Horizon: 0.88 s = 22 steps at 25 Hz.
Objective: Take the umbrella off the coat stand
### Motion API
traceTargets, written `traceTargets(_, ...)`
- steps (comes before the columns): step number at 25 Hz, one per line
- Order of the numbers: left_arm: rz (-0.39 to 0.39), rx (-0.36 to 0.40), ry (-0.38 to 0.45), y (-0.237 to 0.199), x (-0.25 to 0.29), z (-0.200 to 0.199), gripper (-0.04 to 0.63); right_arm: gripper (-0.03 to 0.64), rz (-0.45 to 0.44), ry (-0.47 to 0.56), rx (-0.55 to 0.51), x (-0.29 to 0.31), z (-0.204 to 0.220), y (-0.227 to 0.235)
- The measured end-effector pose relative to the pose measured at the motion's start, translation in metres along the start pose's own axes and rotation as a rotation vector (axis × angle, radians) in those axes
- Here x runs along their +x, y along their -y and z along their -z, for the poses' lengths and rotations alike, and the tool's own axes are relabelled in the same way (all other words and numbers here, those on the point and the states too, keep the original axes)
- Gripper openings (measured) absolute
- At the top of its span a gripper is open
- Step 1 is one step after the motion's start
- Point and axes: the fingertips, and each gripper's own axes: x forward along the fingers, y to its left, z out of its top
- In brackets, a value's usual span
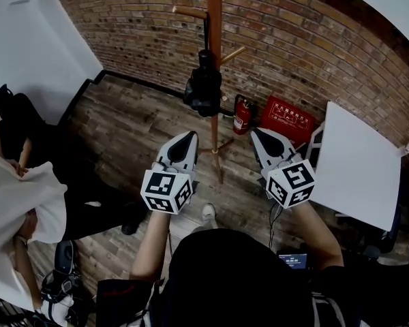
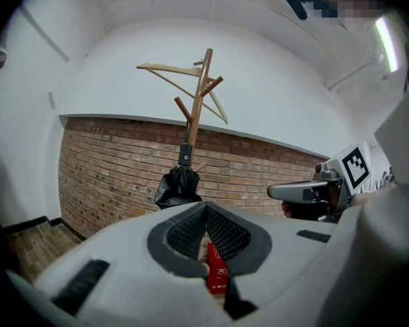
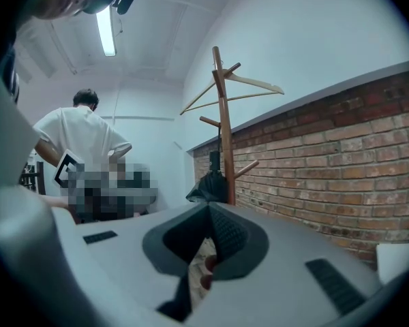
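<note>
**Asker:** Where is the umbrella, and what are the grippers doing?

**Describer:** A folded black umbrella (image 1: 203,87) hangs against the post of a wooden coat stand (image 1: 214,19), at the upper centre of the head view. It seems to hang by a dark loop near a peg (image 1: 187,11). The left gripper (image 1: 189,137) and right gripper (image 1: 260,134) sit lower in the frame, pointing at the stand but well apart from it. Both have their jaws closed on nothing.

**Asker:** How should the reach be done well?

**Describer:** Probably one gripper should open its jaws before arriving, then close on the bundled fabric or the part above it. The pegs slant upward, so the loop likely needs lifting up and off, not pulling straight out. The stand looks slim, so the other gripper might steady the post in case it tips.

**Asker:** And the room?

**Describer:** A plank floor (image 1: 136,121) meets a red brick wall (image 1: 313,39). A wooden hanger (image 2: 170,69) sits atop the stand. A fire extinguisher (image 1: 242,116) and a red box (image 1: 286,120) are at its foot, right of the post. A white panel (image 1: 358,162) is at the right, and a person (image 1: 13,203) in white at the left edge.
</note>
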Motion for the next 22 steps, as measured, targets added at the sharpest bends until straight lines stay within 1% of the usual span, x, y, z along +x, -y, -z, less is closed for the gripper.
traceTargets(6, 0.028, -0.005, -0.01, -0.016, 0.017, 0.001, 0.017, 0.028, 0.019, 0.019, 0.012, 0.023, -0.006, -0.001)
traceTargets(13, 0.083, -0.007, -0.01, -0.028, 0.039, -0.007, 0.017, 0.028, 0.077, 0.047, 0.049, 0.046, -0.018, 0.009)
traceTargets(18, 0.112, -0.004, 0.007, -0.039, 0.046, -0.015, 0.017, 0.028, 0.112, 0.066, 0.081, 0.061, -0.024, 0.015)
traceTargets(22, 0.122, -0.009, 0.017, -0.048, 0.049, -0.017, 0.017, 0.028, 0.125, 0.073, 0.074, 0.071, -0.027, 0.013)
